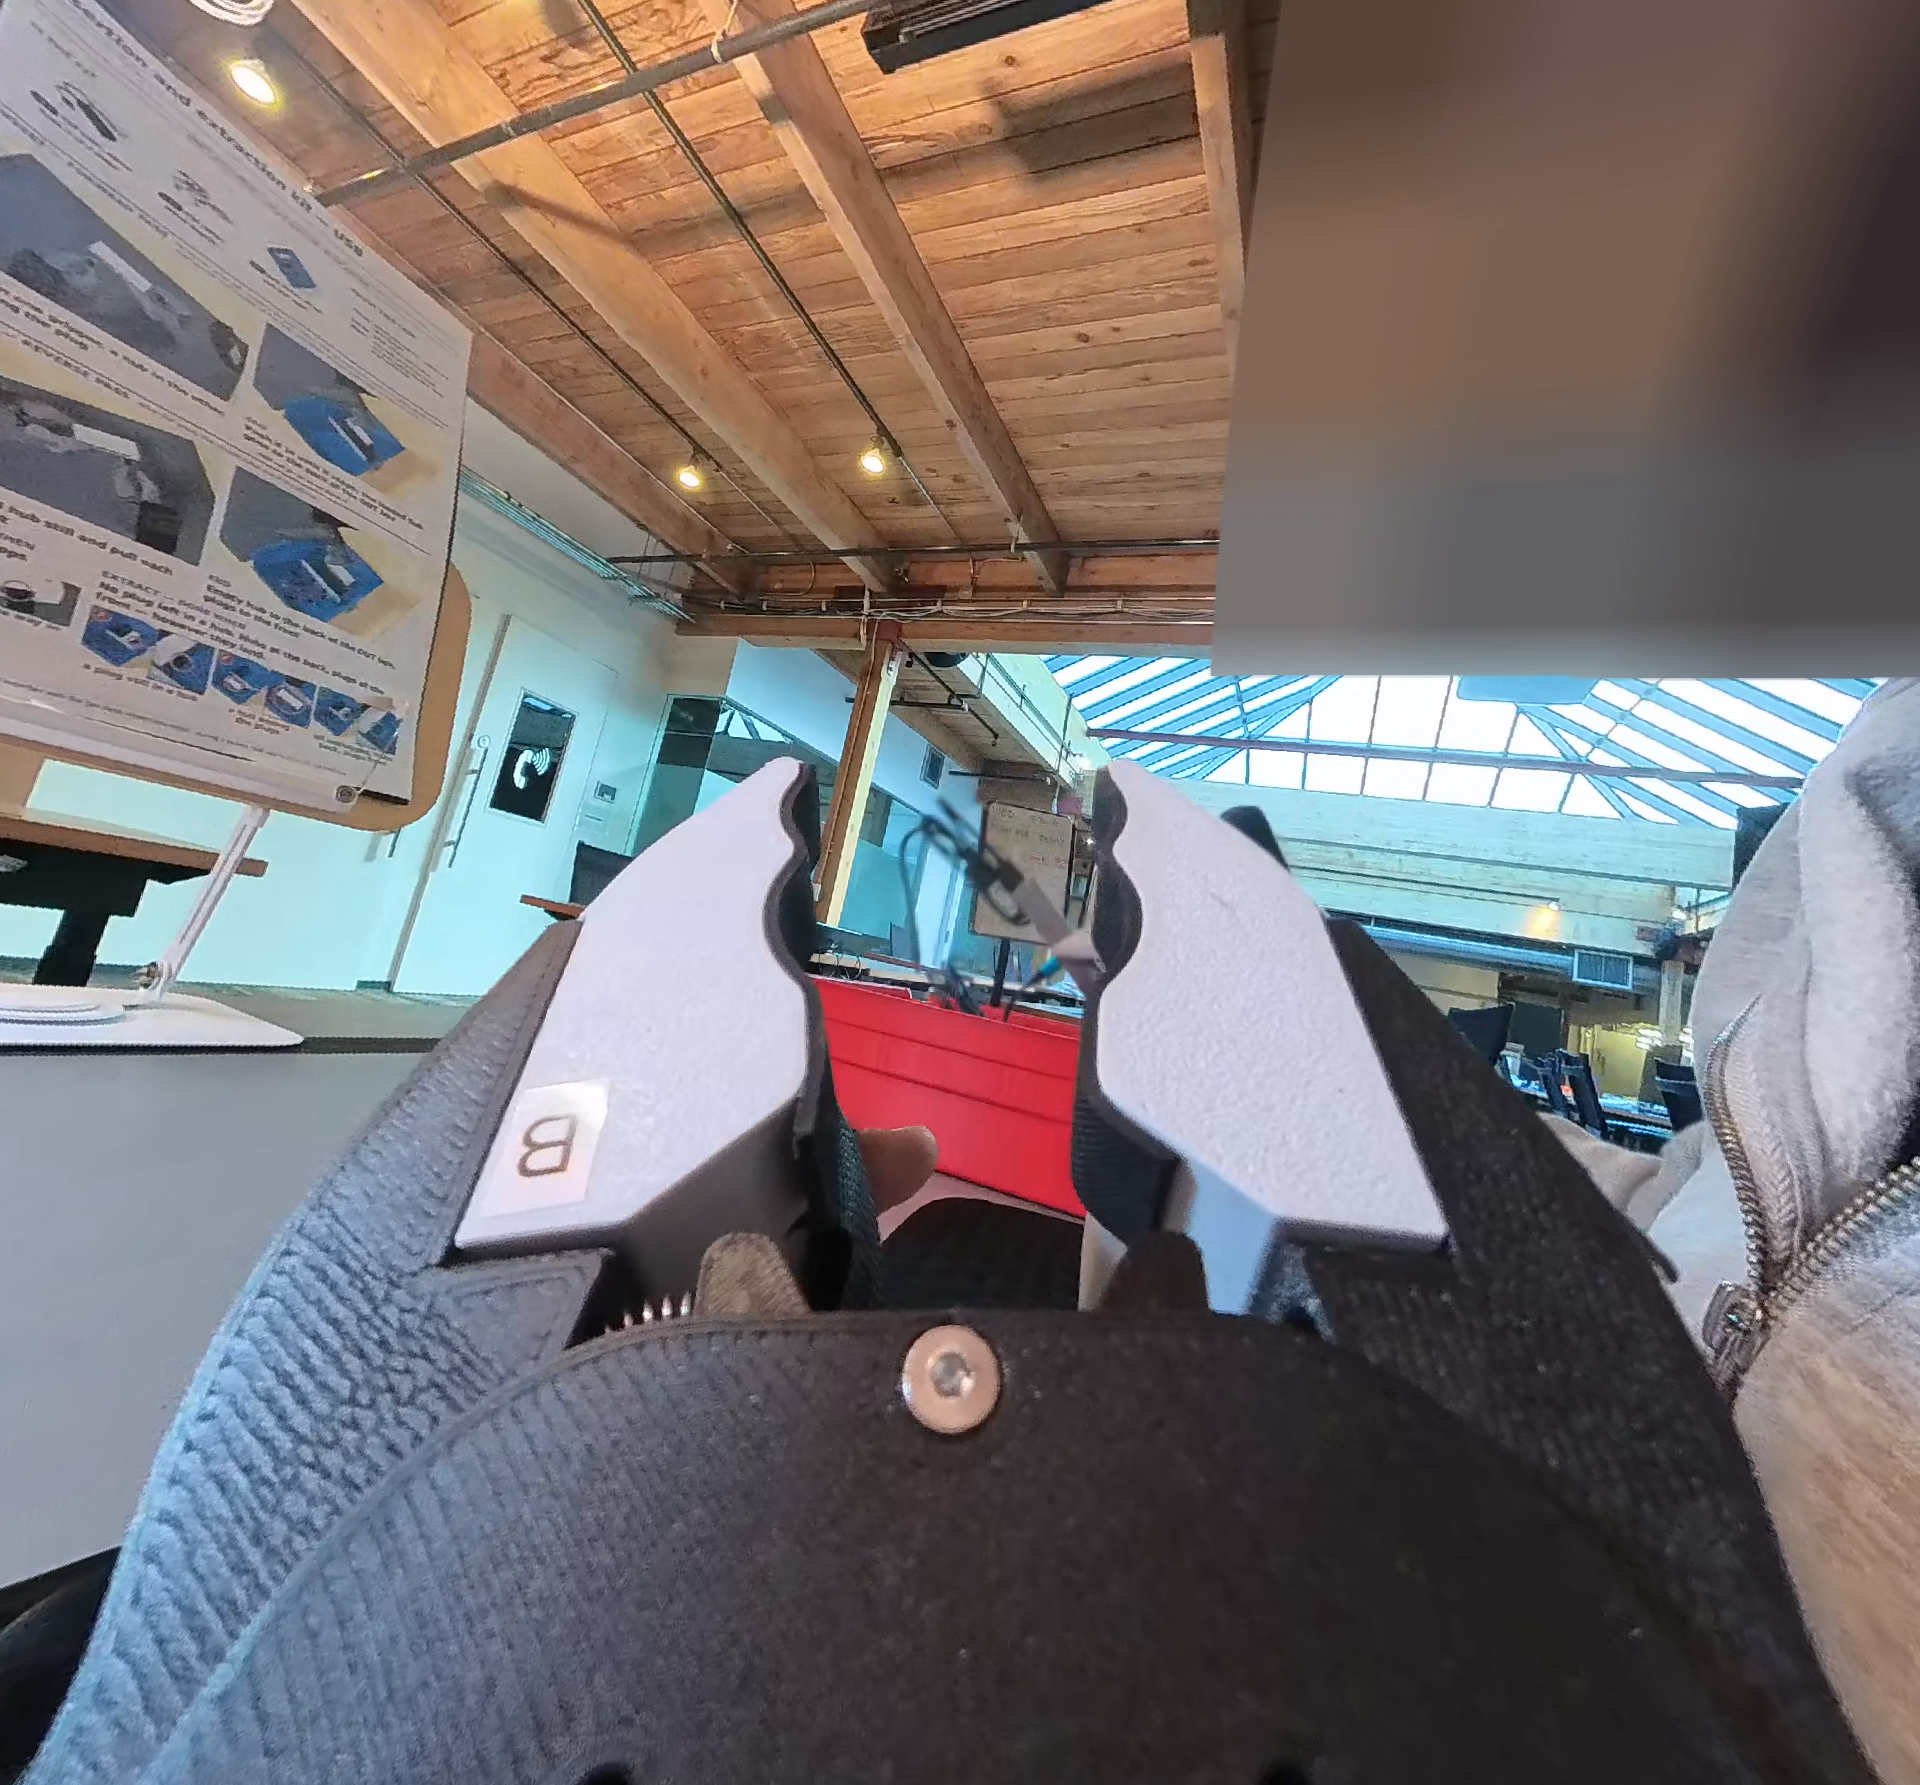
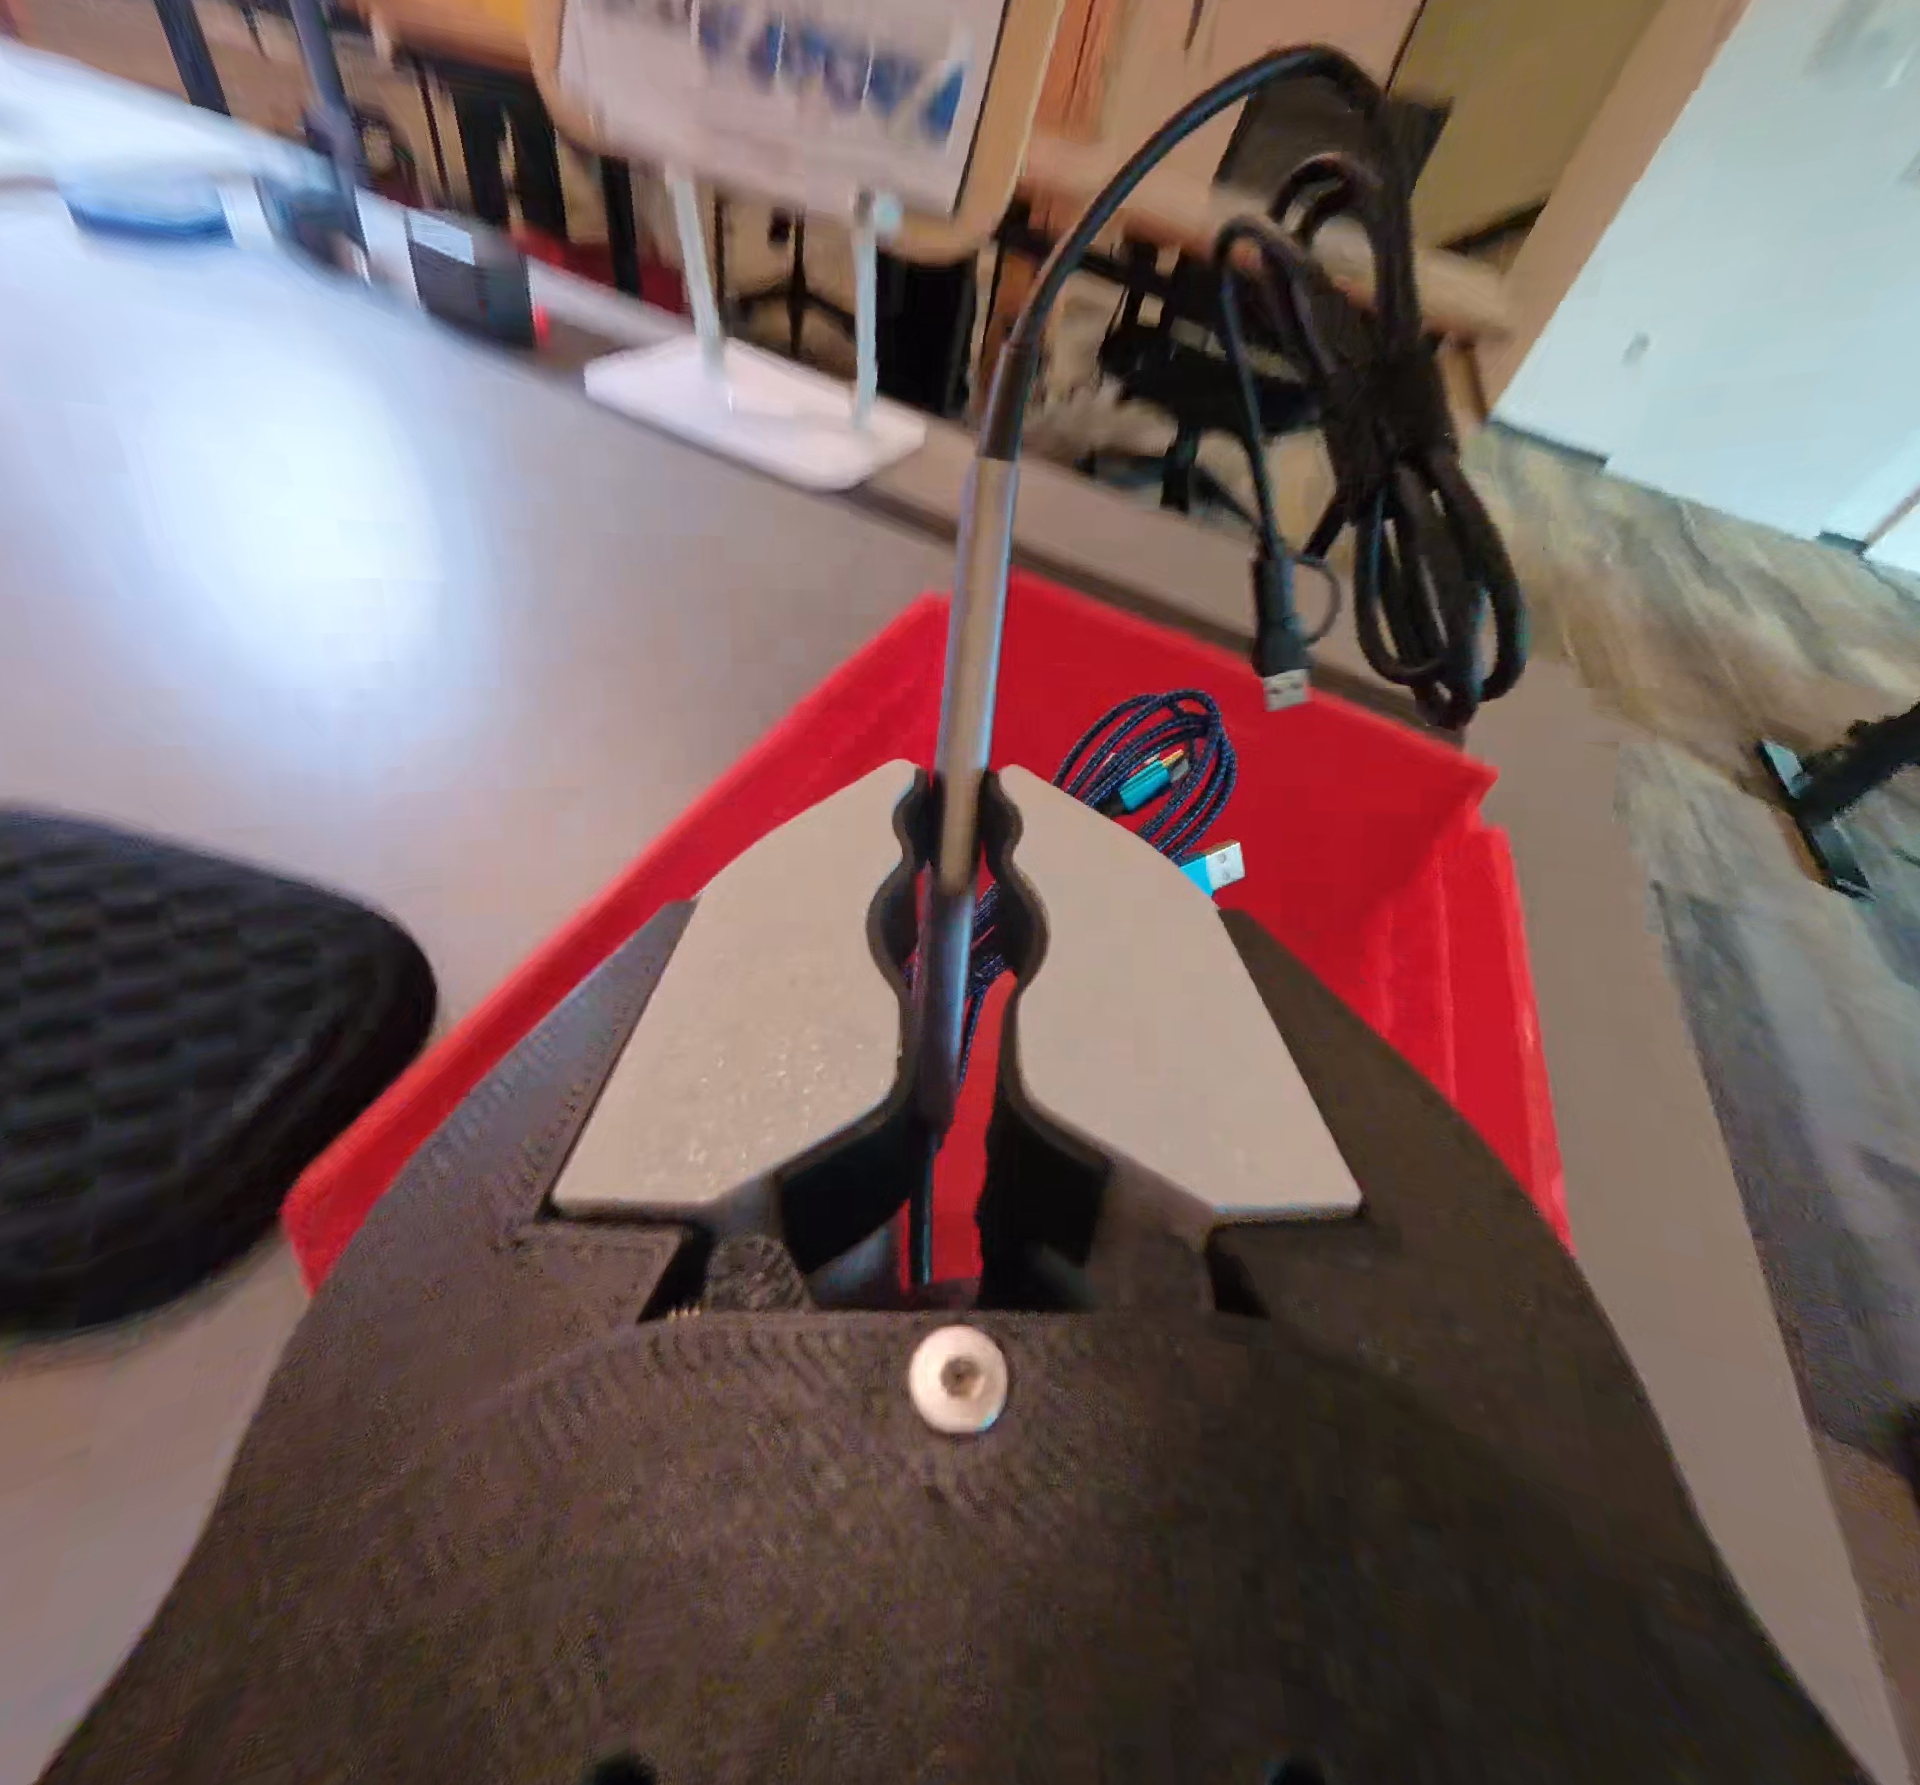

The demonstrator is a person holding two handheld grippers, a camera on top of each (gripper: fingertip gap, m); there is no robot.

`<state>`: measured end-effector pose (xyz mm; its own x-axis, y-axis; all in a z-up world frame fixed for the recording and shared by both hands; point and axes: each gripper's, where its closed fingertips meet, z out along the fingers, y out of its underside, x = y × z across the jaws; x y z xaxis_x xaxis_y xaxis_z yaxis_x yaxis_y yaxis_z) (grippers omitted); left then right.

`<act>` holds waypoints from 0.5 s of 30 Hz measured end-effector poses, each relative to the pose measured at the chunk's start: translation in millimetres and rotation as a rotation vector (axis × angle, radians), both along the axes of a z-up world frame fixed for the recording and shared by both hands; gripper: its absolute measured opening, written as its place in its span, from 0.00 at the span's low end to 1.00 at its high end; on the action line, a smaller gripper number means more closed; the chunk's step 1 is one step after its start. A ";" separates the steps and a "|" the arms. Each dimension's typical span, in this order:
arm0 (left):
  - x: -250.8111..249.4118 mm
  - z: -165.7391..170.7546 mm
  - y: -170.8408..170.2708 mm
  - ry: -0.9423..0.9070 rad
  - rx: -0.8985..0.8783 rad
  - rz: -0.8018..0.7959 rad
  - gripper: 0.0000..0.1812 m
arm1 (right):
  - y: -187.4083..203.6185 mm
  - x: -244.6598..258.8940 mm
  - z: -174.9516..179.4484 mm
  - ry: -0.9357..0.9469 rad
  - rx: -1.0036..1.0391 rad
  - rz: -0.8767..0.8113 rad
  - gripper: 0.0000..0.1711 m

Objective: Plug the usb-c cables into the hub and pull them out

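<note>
Beyond the tips of the right gripper (image 2: 959,779) a grey table (image 2: 312,530) fills the right wrist view, blurred by motion. On it, directly ahead of and beneath the jaws, sits a red bin (image 2: 1382,862) with its open top toward the camera. To the left of the jaws, low down, a black mesh pad (image 2: 156,1049) lies on the table. Farther ahead, past the bin's far rim, stands a sign on a white stand (image 2: 758,405).

The right jaws are closed to a narrow slot and pinch a slim grey hub (image 2: 977,655) edge-on; it rises out past the fingertips, and its black lead arcs up and to the right. From that lead a bundle of black cable (image 2: 1392,488) hangs ahead and to the right of the jaws, above the bin's far corner, with a silver plug dangling at its lower end. Inside the bin, just right of the fingertips, lies a coiled blue braided cable (image 2: 1153,759) with a light blue plug.

The left gripper (image 1: 945,790) points upward, jaws moderately apart with nothing between them. The red bin (image 1: 935,1060) shows through the gap, and above it what seems to be the hub and black cable, too blurred to be sure. An instruction poster (image 1: 208,364) stands to the upper left, and a grey zipped sleeve (image 1: 1808,1112) is on the right.
</note>
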<state>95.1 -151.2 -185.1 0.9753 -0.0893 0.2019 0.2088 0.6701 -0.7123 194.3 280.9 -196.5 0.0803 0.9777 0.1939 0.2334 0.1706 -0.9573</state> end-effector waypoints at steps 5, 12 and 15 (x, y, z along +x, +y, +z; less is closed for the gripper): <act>-1.1 -0.1 0.2 -0.007 -0.001 0.002 0.28 | -17.3 -1.4 -55.4 -0.328 0.030 0.078 0.06; -0.8 -0.5 1.5 -0.004 -0.010 0.007 0.28 | -33.8 -9.5 -99.6 -0.736 -0.109 0.269 0.07; -1.6 -0.6 1.2 -0.010 -0.008 0.006 0.28 | -35.3 -9.9 -115.9 -0.909 -0.187 0.324 0.07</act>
<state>93.5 -149.9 -185.6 0.9738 -0.0813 0.2122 0.2115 0.6654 -0.7159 184.5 245.6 -312.4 -0.3006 0.9472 -0.1112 0.8633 0.2207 -0.4540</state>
